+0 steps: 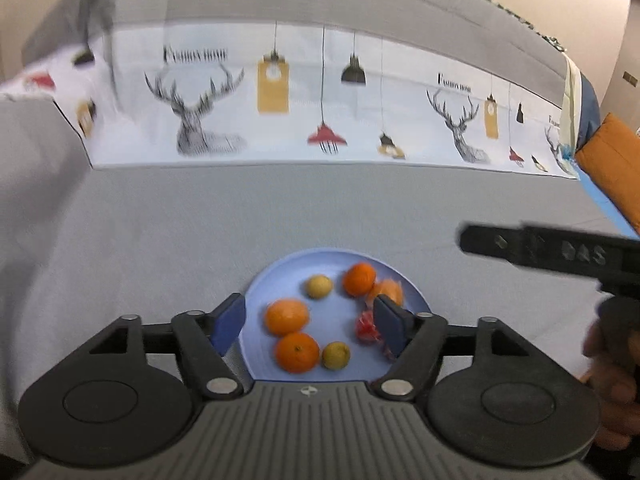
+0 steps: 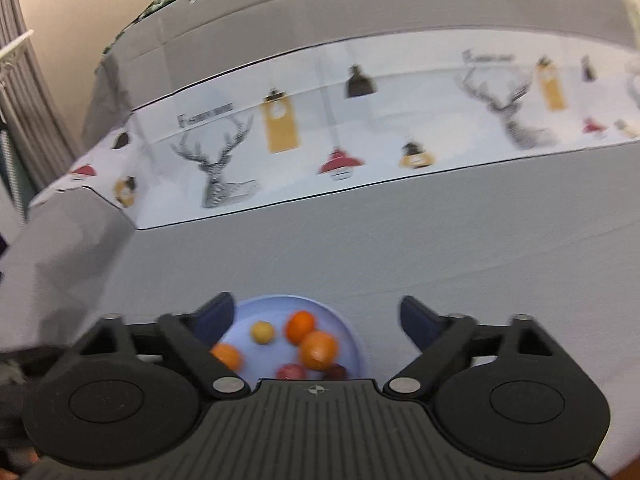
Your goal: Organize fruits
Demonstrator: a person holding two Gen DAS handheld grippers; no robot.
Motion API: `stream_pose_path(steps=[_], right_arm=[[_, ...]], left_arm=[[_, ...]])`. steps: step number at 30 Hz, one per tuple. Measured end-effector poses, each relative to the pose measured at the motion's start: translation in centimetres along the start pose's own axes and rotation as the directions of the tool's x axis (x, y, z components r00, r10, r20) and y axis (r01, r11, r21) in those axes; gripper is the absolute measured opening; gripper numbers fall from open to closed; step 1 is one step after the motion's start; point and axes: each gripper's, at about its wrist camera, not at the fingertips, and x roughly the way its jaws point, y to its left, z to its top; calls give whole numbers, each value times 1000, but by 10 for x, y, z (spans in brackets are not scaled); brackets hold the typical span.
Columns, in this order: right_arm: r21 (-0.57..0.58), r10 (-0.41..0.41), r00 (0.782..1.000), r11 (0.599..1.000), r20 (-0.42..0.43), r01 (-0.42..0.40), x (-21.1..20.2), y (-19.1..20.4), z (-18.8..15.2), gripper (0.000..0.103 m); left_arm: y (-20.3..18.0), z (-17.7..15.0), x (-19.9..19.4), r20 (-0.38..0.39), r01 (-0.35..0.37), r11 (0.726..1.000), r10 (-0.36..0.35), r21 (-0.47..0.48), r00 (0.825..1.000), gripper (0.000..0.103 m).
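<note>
left hand-held gripper [image 1: 310, 322] hangs low over the blue plate [image 1: 280, 276], blue pads spread wide, nothing between them. right under it sit the fruits: an orange [image 1: 297, 352] nearest, a small yellow fruit [image 1: 336, 355] beside it, another orange [image 1: 287, 317] just past, a reddish fruit [image 1: 368, 328] tight against the right pad. that red one looks the risk: drop now and the pad could clip it and roll it off the plate.

the picture is smeared, so things look to be in motion; a fast close could squash something soft or pinch two at once, since the far orange [image 1: 359, 279] touches what seems a peeled piece [image 1: 387, 290]. a second yellow fruit [image 1: 319, 286] sits apart, an easier pick.

right hand-held gripper [image 2: 316, 320] is also splayed and empty, above the same plate's [image 2: 352, 332] right edge. both tools crowd one plate, so a collision is possible. round fruit on a shallow rim rolls easily onto the grey surface [image 1: 160, 220]. beyond, the deer-print cloth [image 1: 280, 100].
</note>
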Motion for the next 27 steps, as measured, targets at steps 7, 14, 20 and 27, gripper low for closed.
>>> stream_pose_path(steps=[7, 14, 20, 27], right_arm=[[-32, -86, 996, 996, 29, 86, -40, -1, -26, 102], [-64, -109, 993, 992, -42, 106, -33, -1, -39, 102], [-96, -121, 987, 989, -104, 111, -15, 6, -43, 102], [-180, -106, 987, 980, -124, 83, -10, 18, -50, 102]], left_arm=[[-4, -12, -21, -2, -66, 997, 66, -40, 998, 87], [-1, -21, 5, -167, -112, 993, 105, -32, 980, 93], [11, -32, 11, -271, -109, 989, 78, -101, 959, 94], [1, -40, 16, -306, -101, 994, 84, -41, 948, 94]])
